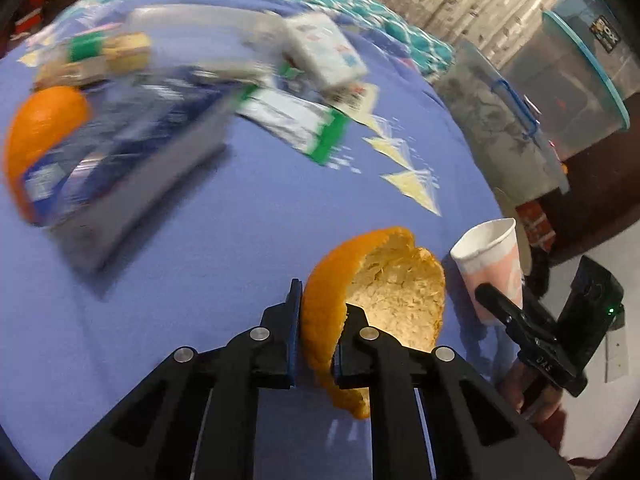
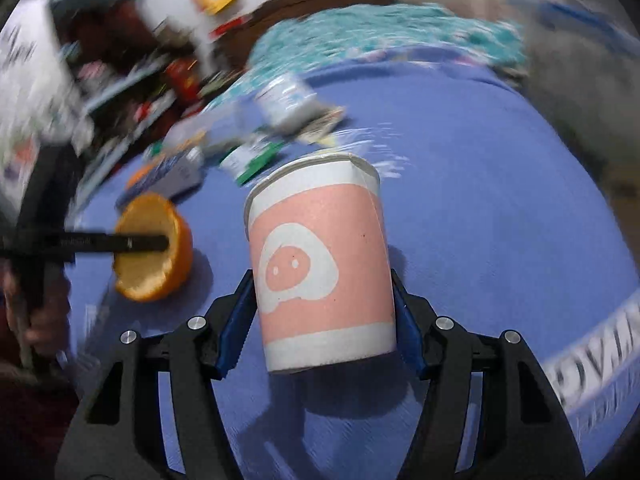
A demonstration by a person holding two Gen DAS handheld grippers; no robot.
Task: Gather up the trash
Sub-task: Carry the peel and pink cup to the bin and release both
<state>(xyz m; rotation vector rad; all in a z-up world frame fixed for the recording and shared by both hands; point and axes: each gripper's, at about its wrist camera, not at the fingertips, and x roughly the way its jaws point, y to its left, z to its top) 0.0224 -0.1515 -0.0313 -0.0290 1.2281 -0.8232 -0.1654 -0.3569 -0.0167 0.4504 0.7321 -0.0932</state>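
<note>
- My left gripper (image 1: 320,320) pinches an orange peel (image 1: 376,292) by its wall, just over the purple cloth (image 1: 240,220).
- My right gripper (image 2: 324,320) has its pads pressed on a pink cup (image 2: 320,256), which tilts a little.
- So two pieces are in hand, neither binned yet, I judge.
- Further off, another peel (image 1: 40,132), cartons (image 1: 324,50) and wrappers (image 1: 292,124) are left on the cloth.
</note>
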